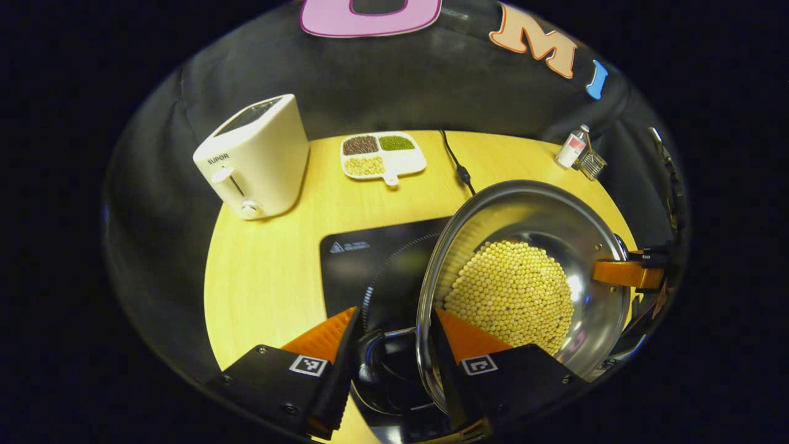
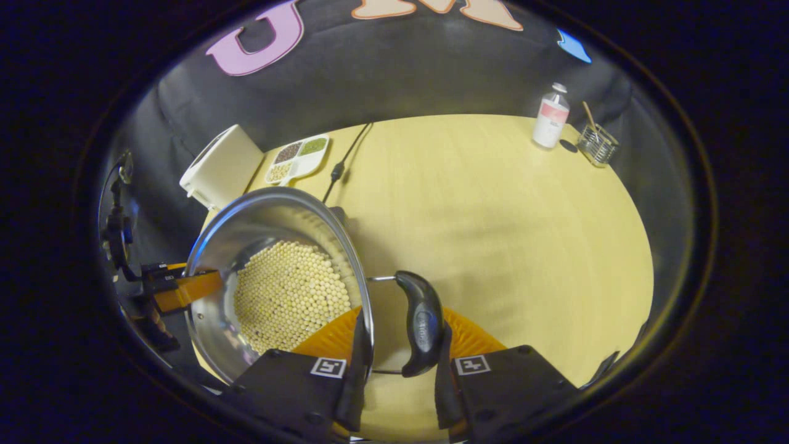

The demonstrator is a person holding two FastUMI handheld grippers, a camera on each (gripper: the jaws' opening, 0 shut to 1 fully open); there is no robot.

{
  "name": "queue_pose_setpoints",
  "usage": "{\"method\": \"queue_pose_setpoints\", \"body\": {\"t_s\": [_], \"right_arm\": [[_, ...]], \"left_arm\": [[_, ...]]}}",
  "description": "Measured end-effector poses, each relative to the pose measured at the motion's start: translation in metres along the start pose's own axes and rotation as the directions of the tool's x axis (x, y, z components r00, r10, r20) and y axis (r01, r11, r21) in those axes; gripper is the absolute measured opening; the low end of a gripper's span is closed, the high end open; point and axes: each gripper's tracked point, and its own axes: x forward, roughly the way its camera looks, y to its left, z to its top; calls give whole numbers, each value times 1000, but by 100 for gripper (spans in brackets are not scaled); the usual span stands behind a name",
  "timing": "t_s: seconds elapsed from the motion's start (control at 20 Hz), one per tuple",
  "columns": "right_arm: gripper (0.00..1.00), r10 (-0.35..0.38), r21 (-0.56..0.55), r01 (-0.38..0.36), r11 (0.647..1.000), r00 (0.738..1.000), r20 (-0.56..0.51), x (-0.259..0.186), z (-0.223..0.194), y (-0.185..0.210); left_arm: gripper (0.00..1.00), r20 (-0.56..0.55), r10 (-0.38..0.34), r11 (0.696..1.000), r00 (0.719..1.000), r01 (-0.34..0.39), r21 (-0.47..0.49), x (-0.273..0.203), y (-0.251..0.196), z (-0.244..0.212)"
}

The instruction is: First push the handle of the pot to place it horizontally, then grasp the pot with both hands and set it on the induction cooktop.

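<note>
1. The pot (image 1: 524, 277) is a shiny steel one with a layer of yellow beans (image 1: 511, 296) in the bottom, and it sits between the two claws, one on each side handle.
2. In the left gripper view, the left claw (image 1: 394, 336) has its orange fingers either side of the near black handle (image 1: 370, 357). One finger sits inside the rim, so it looks clamped on that handle and wall.
3. In the same view the pot is over the right part of the black cooktop (image 1: 370, 265). I can't tell if it's touching the glass or just above it.
4. In the right gripper view, the right claw (image 2: 397, 345) is gripping the other black handle (image 2: 419, 324), with one finger against the pot wall.
5. The other claw (image 2: 185, 290) shows on the pot's far side in the right gripper view.
6. On the worktop (image 1: 271, 271): a white toaster (image 1: 256, 160), a divided dish of beans (image 1: 382, 154), a power cord (image 1: 456, 163), a small bottle (image 2: 550, 117) and a wire holder (image 2: 596, 145).
</note>
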Motion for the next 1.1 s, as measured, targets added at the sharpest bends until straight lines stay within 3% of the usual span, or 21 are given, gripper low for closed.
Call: {"method": "queue_pose_setpoints", "body": {"t_s": [0.4, 0.55, 0.7, 0.75, 0.8, 0.85, 1.05, 1.1], "right_arm": [[50, -15, 31, 15, 999, 1000, -10, 4, -4, 36], [49, -13, 24, 13, 1000, 1000, -7, 3, -7, 40], [65, -16, 19, 15, 1000, 998, 62, -7, 7, 32], [82, -6, 21, 4, 1000, 997, 74, -11, 10, 30], [99, 6, 23, -8, 1000, 997, 75, -21, 11, 27], [98, 13, 23, -15, 1000, 996, 90, -22, 14, 22], [94, 73, 15, -77, 997, 978, 196, -56, 32, 16], [100, 98, 13, -104, 995, 968, 230, -68, 38, 14]], "left_arm": [[64, 38, -20, 998, 999, 18, 59, 0, 34, 7], [70, 49, 18, 999, 999, -21, 48, -1, 45, 7], [78, 96, 87, 992, 992, -95, 81, -10, 55, 15], [82, 118, 118, 986, 986, -130, 105, -16, 61, 21], [94, 139, 135, 981, 981, -151, 118, -22, 61, 27], [99, 161, 145, 979, 976, -165, 118, -28, 58, 31], [99, 256, 154, 979, 954, -182, 88, -62, 32, 47], [99, 276, 143, 981, 950, -173, 88, -74, 17, 49]]}}
